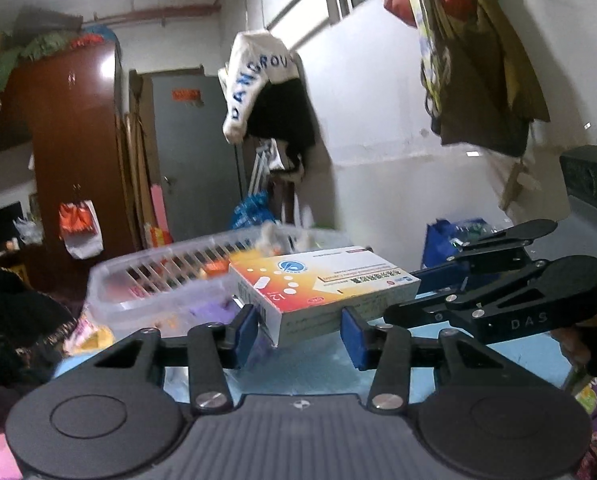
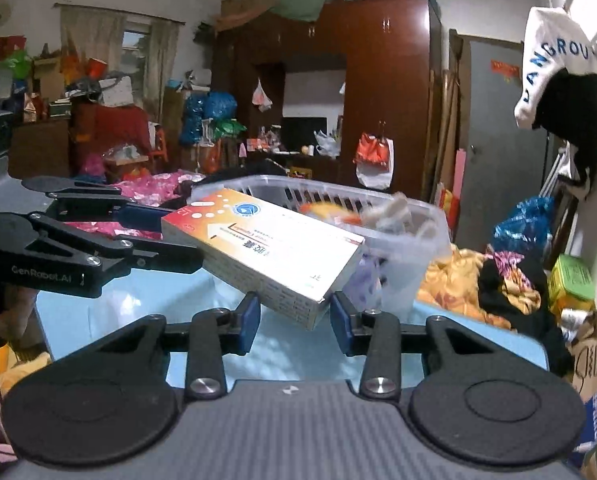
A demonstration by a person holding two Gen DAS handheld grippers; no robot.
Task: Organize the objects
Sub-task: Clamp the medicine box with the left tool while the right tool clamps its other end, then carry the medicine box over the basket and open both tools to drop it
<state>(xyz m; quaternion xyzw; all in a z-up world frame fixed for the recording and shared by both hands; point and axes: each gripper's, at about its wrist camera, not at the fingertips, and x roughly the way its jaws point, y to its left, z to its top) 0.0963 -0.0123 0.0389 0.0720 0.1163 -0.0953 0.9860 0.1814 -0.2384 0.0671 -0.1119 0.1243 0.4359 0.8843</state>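
Observation:
A flat medicine box [image 1: 326, 280], white with an orange and yellow top, hangs tilted above the light-blue table [image 1: 318, 368]. My left gripper [image 1: 300, 330] is shut on its near end, a blue pad against each side. My right gripper [image 1: 422, 290] comes in from the right and clamps the box's other end. In the right wrist view the same box [image 2: 266, 240] has a corner between the pads of my right gripper [image 2: 296, 318], and my left gripper [image 2: 174, 236] holds the far end. A clear slatted basket [image 2: 338, 190] with small items stands just behind the box.
A heap of yellow and black cloth [image 2: 478, 280] lies right of the table [image 2: 138, 304]. A brown wardrobe [image 2: 382, 80] and grey door [image 1: 194, 152] stand behind. White and black garments [image 1: 266, 92] hang overhead. A dark device [image 1: 590, 180] sits at the right edge.

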